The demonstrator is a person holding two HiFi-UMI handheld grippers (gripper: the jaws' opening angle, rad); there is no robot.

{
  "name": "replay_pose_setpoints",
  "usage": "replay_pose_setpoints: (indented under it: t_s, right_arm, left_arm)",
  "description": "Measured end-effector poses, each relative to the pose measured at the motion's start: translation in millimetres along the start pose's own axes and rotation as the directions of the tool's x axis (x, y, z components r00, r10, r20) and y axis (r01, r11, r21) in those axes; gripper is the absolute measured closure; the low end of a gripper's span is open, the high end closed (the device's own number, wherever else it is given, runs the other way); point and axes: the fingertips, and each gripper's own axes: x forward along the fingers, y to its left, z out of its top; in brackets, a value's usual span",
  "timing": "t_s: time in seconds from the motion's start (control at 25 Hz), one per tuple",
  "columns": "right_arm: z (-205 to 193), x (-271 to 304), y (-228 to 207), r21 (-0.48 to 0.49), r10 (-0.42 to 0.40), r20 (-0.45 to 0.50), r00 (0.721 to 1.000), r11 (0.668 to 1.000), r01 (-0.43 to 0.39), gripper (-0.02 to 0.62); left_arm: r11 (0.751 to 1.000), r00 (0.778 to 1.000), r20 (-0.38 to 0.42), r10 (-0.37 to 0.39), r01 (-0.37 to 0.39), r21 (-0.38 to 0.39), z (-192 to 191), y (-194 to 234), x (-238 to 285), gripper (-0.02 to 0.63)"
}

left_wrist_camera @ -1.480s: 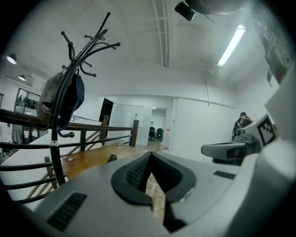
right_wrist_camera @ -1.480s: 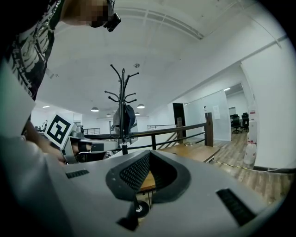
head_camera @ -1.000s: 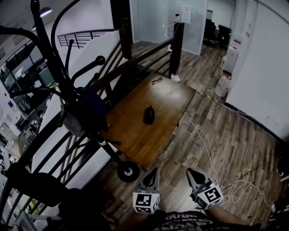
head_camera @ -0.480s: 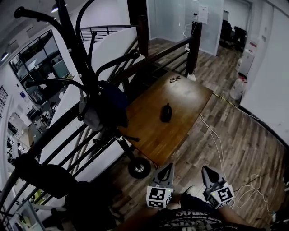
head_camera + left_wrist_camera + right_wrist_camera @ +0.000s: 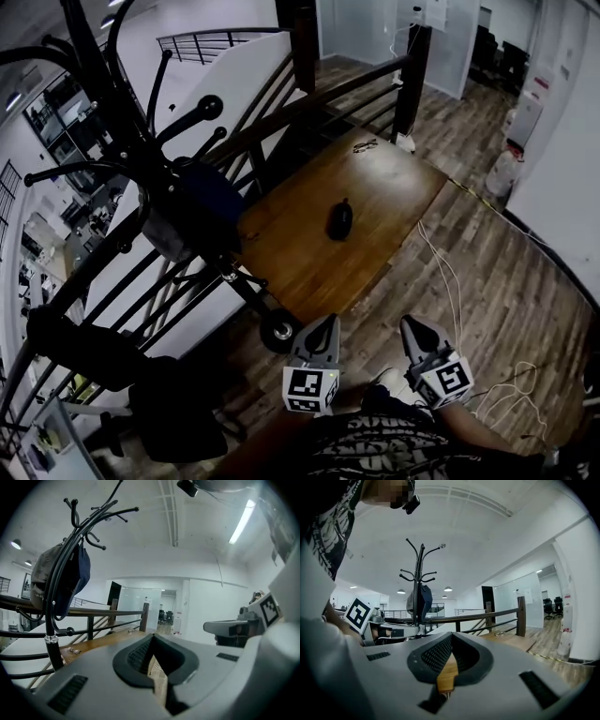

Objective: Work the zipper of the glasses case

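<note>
Left tool (image 5: 322,328) and right tool (image 5: 411,328) are both closed, nothing between the jaws. Over the last second I have closed in on the surface (image 5: 394,192). The glasses case (image 5: 339,220) lies mid-surface, well beyond both tools. Zipper work is not yet started.

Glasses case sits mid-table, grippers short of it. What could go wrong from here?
Cables trail over the floor beside the table; a foot could snag them.
The foot of the coat rack stands by the near corner, close to the left gripper.
The glasses case lies loose and may slide unless the right gripper pins it.
</note>
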Motion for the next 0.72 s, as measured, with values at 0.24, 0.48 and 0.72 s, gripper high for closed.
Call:
replay_pose_setpoints:
  t_s: [0.24, 0.48, 0.72]
  right_arm:
    - [-1.6, 14.1, -54.1, 0.009, 0.009, -0.006, 1.000, 1.000, -0.009, 0.597]
    - [0.3, 21.4, -111.7, 0.018, 0.023, 0.004, 1.000, 1.000, -0.023, 0.597]
    - [-3.9, 22.9, -159.7, 0.027, 0.062, -0.007, 0.998, 0.998, -0.062, 0.597]
  left_arm:
    - [1.000, 0.999, -0.028, 0.023, -0.023, -0.003, -6.1, -8.8, 48.2, 0.600]
    - [0.999, 0.998, -0.053, 0.042, -0.042, -0.008, -6.3, -26.0, 102.2, 0.600]
    - [0.996, 0.995, -0.063, 0.084, -0.084, 0.000, -3.2, -39.4, 149.0, 0.600]
